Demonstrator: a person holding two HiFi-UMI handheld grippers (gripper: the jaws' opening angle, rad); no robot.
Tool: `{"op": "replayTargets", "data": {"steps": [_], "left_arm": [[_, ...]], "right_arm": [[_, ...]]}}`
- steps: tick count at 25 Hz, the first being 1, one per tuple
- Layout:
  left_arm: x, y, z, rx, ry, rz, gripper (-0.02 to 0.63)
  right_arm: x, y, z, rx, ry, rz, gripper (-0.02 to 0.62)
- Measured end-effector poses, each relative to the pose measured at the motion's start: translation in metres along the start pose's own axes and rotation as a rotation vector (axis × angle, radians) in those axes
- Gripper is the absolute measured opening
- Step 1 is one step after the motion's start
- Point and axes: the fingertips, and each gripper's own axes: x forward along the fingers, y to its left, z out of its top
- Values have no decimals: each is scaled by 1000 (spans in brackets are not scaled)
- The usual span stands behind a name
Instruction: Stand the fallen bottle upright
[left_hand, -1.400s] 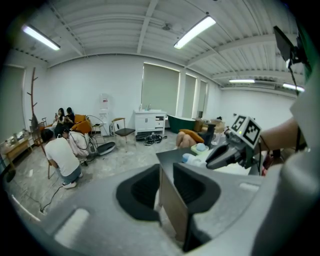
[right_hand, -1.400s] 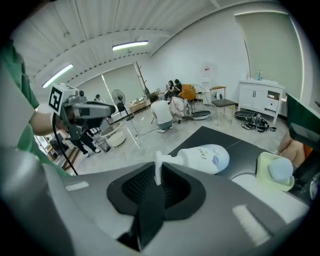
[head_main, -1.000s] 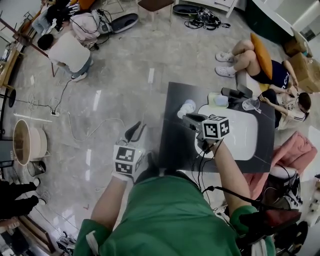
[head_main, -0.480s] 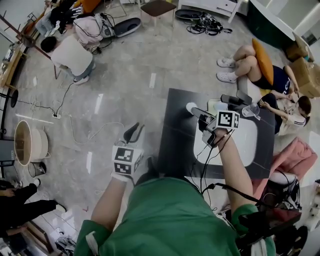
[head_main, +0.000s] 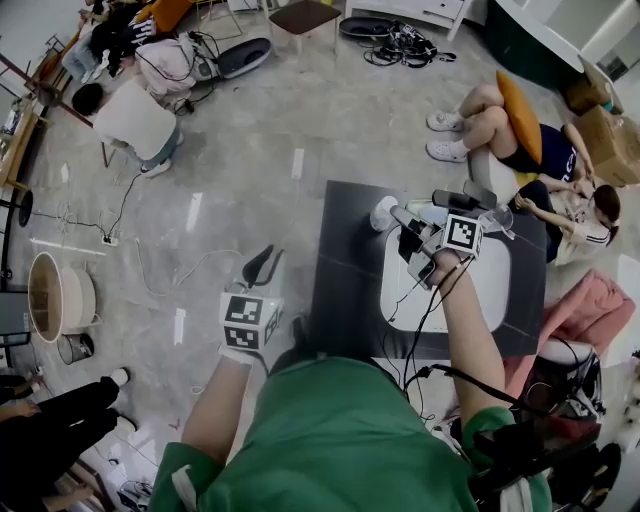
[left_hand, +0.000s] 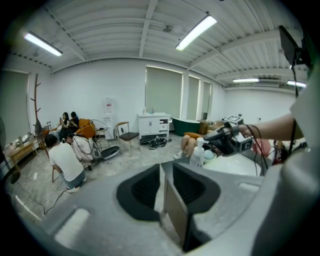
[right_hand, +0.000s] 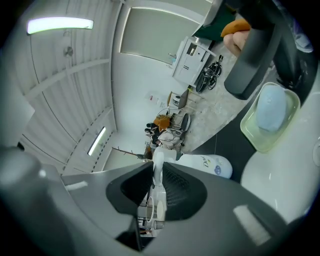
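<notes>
The white pump bottle (head_main: 384, 213) stands upright on the dark table (head_main: 345, 290), by the white basin's far left corner. Its body (right_hand: 206, 165) and standing shape (left_hand: 198, 154) show in both gripper views. My right gripper (head_main: 402, 224) reaches in level from the basin side, rolled onto its side. Its jaws (right_hand: 158, 175) have just been opening a little, and the bottle's pump head still fills the narrow gap between the pads. My left gripper (head_main: 262, 268) hangs off the table's left side over the floor. It stands open (left_hand: 162, 175) with nothing in it.
The white basin (head_main: 500, 290) fills the table's right half. A pale green soap dish (right_hand: 270, 117) and a dark faucet (right_hand: 250, 60) sit just past the bottle. People sit on the floor beyond the table (head_main: 520, 130) and at the far left (head_main: 130, 115). A round tub (head_main: 60, 290) stands left.
My right gripper has swung right and outward over the table and rolled over, with the bottle's pump staying at its tips. The left gripper has drifted only slightly.
</notes>
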Motion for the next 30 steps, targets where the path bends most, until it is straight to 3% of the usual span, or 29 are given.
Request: {"op": "replayTargets", "data": {"steps": [7, 16, 22, 27, 30], "left_arm": [[6, -4, 1, 7, 7, -6, 78], [6, -5, 3, 11, 1, -15, 78], [0, -4, 11, 10, -18, -25, 78], [-5, -1, 21, 27, -39, -27, 78], [-7, 0, 32, 43, -62, -30, 78]], "right_arm": [[-8, -4, 5, -47, -29, -16, 66], [-16, -3, 10, -92, -83, -110, 107], [-36, 15, 20, -326, -154, -253, 107], [-64, 42, 32, -592, -285, -422, 107], [-75, 69, 31, -724, -337, -455, 106]]}}
